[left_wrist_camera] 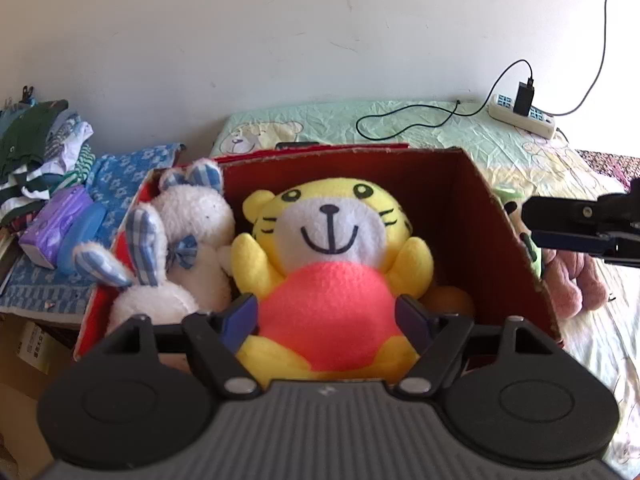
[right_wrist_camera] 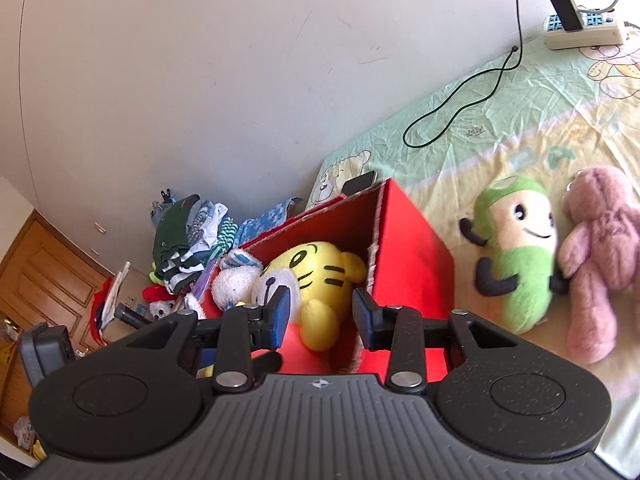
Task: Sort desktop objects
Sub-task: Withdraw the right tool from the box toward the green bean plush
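The red box [left_wrist_camera: 472, 200] stands open at the centre of the left wrist view, on the printed bedsheet [left_wrist_camera: 440, 128]. Inside it the yellow tiger toy [left_wrist_camera: 328, 248] lies on its back, head toward the top of the frame, with the white rabbit toy [left_wrist_camera: 188, 232] packed against its left side. The left gripper [left_wrist_camera: 326, 316] straddles the tiger's orange belly: both blue pads sit at the flanks of the plush, and whether they press or merely touch cannot be told from this view. The right gripper [right_wrist_camera: 320, 316] hangs over the near right wall of the box with nothing between its fingers; its jaws stand parted and released. The items not yet sorted lie outside the box, at the right of the right wrist view: the green plush [right_wrist_camera: 516, 256] and, touching it, the pink plush [right_wrist_camera: 600, 256]. Both lie with their long axes running roughly top to bottom of that frame, heads uppermost. The green plush is the nearer of the two and lies up and to the right of the right fingers. The right gripper is judged the better placed to collect it, approaching across its narrow waist.
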### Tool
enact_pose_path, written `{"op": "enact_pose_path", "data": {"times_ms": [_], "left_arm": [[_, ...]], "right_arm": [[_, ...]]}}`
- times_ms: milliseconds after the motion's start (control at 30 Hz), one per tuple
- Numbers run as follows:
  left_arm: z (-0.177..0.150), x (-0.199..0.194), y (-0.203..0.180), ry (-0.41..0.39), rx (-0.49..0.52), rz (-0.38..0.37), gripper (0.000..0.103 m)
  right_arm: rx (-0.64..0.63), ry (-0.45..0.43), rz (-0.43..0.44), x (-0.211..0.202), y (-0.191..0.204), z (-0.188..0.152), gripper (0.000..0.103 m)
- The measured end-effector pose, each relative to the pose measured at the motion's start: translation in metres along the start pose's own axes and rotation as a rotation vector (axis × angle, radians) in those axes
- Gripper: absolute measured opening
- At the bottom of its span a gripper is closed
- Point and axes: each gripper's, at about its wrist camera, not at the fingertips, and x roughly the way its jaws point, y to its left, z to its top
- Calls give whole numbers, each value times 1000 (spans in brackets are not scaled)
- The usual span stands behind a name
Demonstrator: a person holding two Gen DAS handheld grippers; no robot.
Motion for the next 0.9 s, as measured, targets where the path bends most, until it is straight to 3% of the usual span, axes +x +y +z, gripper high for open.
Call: {"op": "enact_pose_path", "data": {"times_ms": [133,433,767,900], "left_arm": [[5,-8,-8,-8,-35,-7,78],[18,-28,-71,-81,4,-147,78],[21,-6,-158,-25,85,-300,77],[22,19,-182,-2,89,-296,78]], "right_arm": [[8,-2,-6,-13,-15,7,39],[28,-27,-58,-50,-56,20,39],[60,0,-136,-78,-103,27,39],[45,50,-113,-72,-113,40,40]]}}
